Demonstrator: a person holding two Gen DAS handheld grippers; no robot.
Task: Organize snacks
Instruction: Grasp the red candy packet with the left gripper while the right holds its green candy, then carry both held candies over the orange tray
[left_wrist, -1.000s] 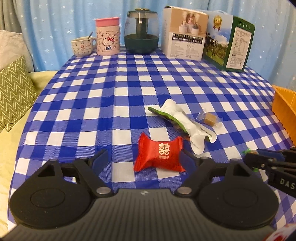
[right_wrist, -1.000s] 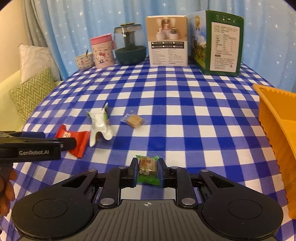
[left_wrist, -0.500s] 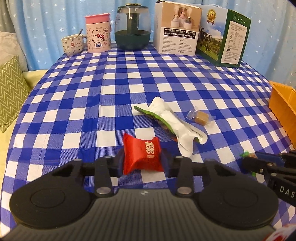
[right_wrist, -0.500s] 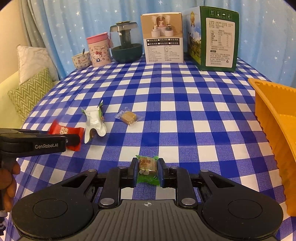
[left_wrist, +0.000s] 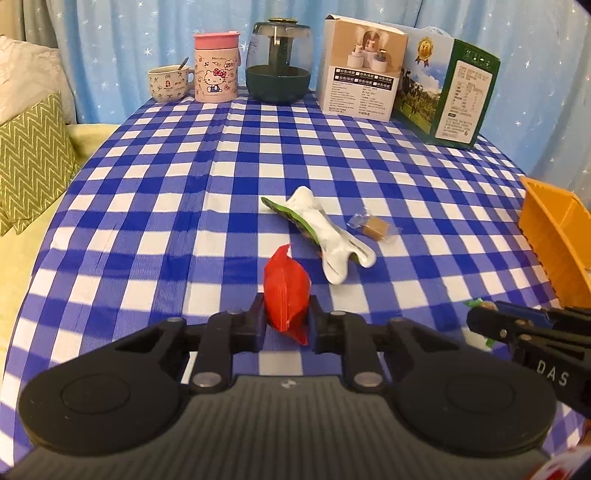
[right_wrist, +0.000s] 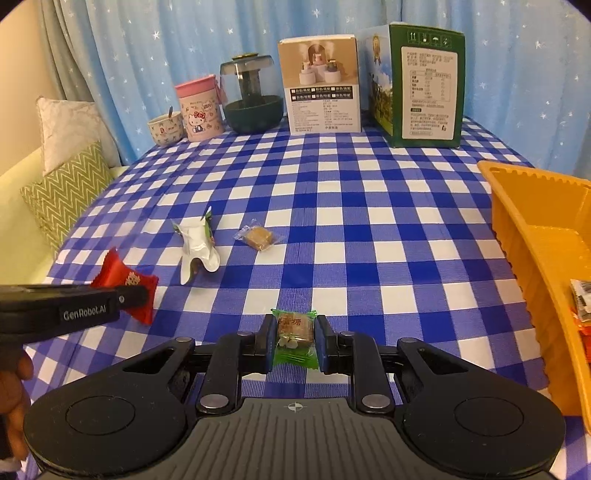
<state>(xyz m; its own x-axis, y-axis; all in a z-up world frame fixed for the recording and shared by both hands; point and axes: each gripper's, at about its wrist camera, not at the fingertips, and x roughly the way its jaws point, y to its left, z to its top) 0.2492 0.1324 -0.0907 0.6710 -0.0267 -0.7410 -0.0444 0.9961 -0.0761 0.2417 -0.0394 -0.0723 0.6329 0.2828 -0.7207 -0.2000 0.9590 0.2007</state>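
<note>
My left gripper (left_wrist: 287, 323) is shut on a red candy packet (left_wrist: 286, 291) and holds it tilted above the checked cloth; the packet also shows in the right wrist view (right_wrist: 127, 284). My right gripper (right_wrist: 293, 341) is shut on a green-wrapped candy (right_wrist: 294, 338), lifted off the table. A white and green pouch (left_wrist: 321, 232) and a small clear-wrapped brown candy (left_wrist: 375, 226) lie on the cloth ahead. The orange bin (right_wrist: 535, 258) stands at the right with some snacks inside.
At the table's back stand a cup (left_wrist: 168, 83), a pink Hello Kitty tumbler (left_wrist: 216, 68), a dark green jar (left_wrist: 277, 64), a white box (left_wrist: 360, 88) and a green box (left_wrist: 448, 94). A sofa with cushions (left_wrist: 31, 162) is left of the table.
My left gripper closed on the red candy packet and lifted it, turning it edge-up. My right gripper rose a little, still holding the green candy.
</note>
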